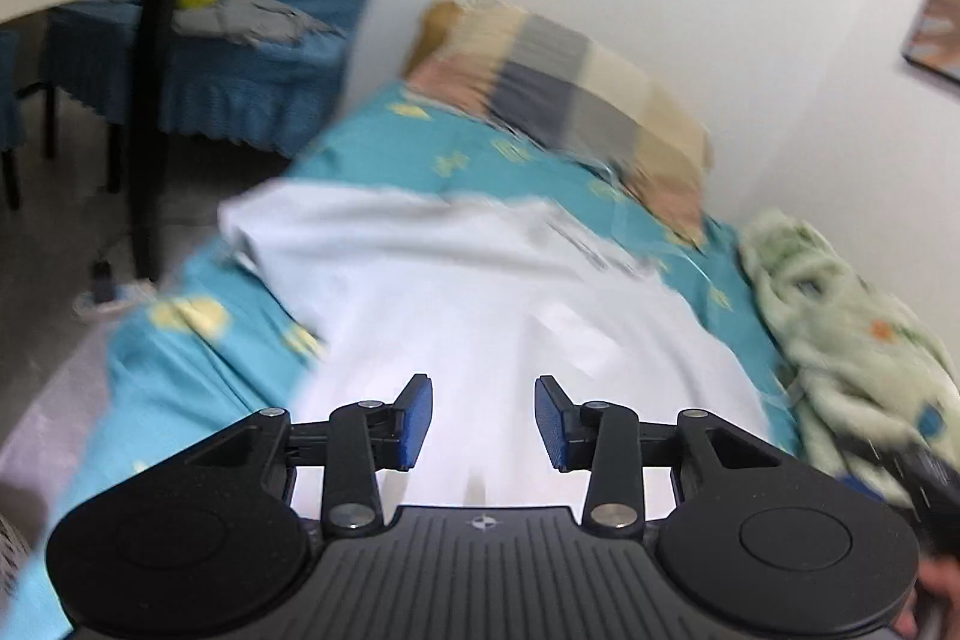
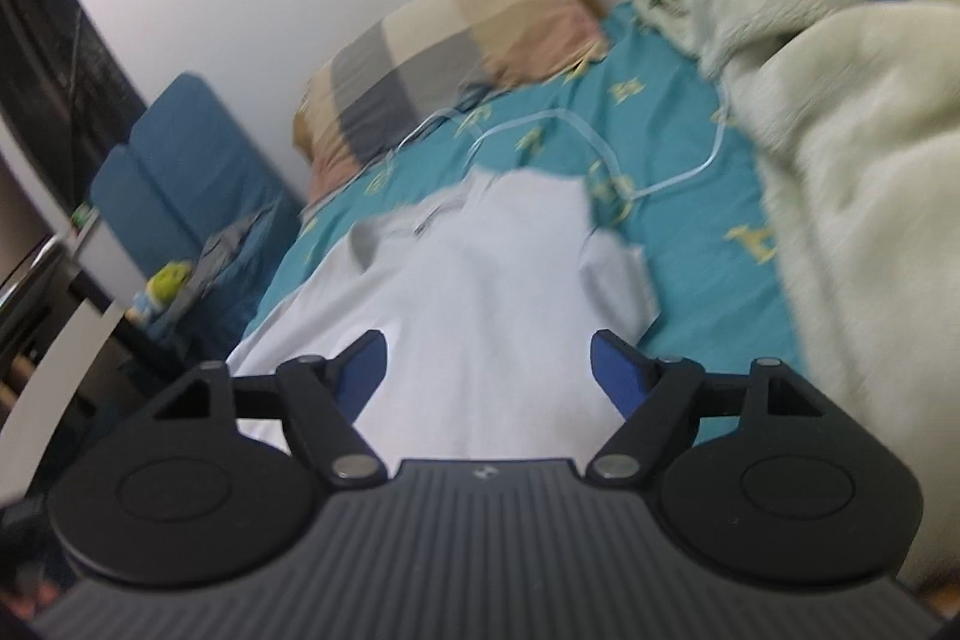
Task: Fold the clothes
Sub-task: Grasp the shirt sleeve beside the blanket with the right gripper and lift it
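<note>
A white shirt (image 2: 480, 280) lies spread on the bed's teal sheet (image 2: 690, 232), collar toward the checked pillow (image 2: 444, 52). The left hand-held gripper (image 1: 483, 421) hovers over it, jaws apart and empty. The right hand-held gripper (image 2: 486, 370) is spread wider, also empty. A pale green blanket (image 2: 840, 130) is bunched just beside the shirt.

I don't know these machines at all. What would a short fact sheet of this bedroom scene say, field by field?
garment: white shirt lying spread on the bed, collar away from the cameras
surface: teal patterned bedsheet
left gripper: open, above the shirt, holding nothing
right gripper: open, above the shirt, holding nothing
beyond the shirt: checked pillow by the wall
beside the shirt: pale green fleece blanket
also on the sheet: thin white cable
image quality: motion-blurred
</note>
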`<state>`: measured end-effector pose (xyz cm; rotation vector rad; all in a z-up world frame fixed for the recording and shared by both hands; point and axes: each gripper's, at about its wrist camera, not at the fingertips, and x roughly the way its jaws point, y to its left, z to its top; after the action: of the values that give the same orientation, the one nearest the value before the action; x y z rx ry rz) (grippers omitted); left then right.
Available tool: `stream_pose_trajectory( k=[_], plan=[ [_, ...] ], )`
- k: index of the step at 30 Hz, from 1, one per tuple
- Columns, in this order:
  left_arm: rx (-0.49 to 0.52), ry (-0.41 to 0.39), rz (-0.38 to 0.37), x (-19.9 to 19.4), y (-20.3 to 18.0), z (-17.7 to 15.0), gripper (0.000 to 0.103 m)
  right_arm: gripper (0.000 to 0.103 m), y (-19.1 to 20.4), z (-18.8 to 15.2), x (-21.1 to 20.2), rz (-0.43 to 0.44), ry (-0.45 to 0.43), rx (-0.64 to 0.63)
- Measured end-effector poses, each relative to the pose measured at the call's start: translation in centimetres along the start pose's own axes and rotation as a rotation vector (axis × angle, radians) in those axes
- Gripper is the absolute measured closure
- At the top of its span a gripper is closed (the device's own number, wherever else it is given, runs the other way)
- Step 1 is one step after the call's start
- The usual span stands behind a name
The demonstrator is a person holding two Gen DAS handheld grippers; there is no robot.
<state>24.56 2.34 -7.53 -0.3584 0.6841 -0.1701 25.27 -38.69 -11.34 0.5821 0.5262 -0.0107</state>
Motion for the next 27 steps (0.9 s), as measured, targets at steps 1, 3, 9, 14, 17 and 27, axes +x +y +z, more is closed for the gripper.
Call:
stream_pose_trajectory(
  k=[1,3,9,14,17,27],
  plan=[
    [0.001,0.013,-0.018,0.2,-0.9,-0.7,0.063,0.034,-0.5,0.3,0.1,-0.009,-0.005,0.003],
    [0.030,0.038,-0.025,0.7,-2.3,-1.9,0.063,0.042,-1.7,0.9,0.6,-0.037,-0.011,0.019],
    [0.111,0.094,-0.009,3.6,-2.9,-4.7,0.063,0.058,-4.2,1.6,6.6,-0.145,0.017,0.038],
    [0.144,0.137,0.015,6.7,-1.8,-5.5,0.063,0.060,-6.6,2.0,12.4,-0.253,0.047,0.056],
    [0.189,0.132,0.030,7.9,-1.9,-5.7,0.063,0.059,-7.7,1.7,14.8,-0.209,0.080,0.078],
    [0.159,0.146,-0.006,8.9,-1.2,-5.5,0.063,0.092,-5.8,2.4,16.6,-0.047,0.129,0.054]
  ],
)
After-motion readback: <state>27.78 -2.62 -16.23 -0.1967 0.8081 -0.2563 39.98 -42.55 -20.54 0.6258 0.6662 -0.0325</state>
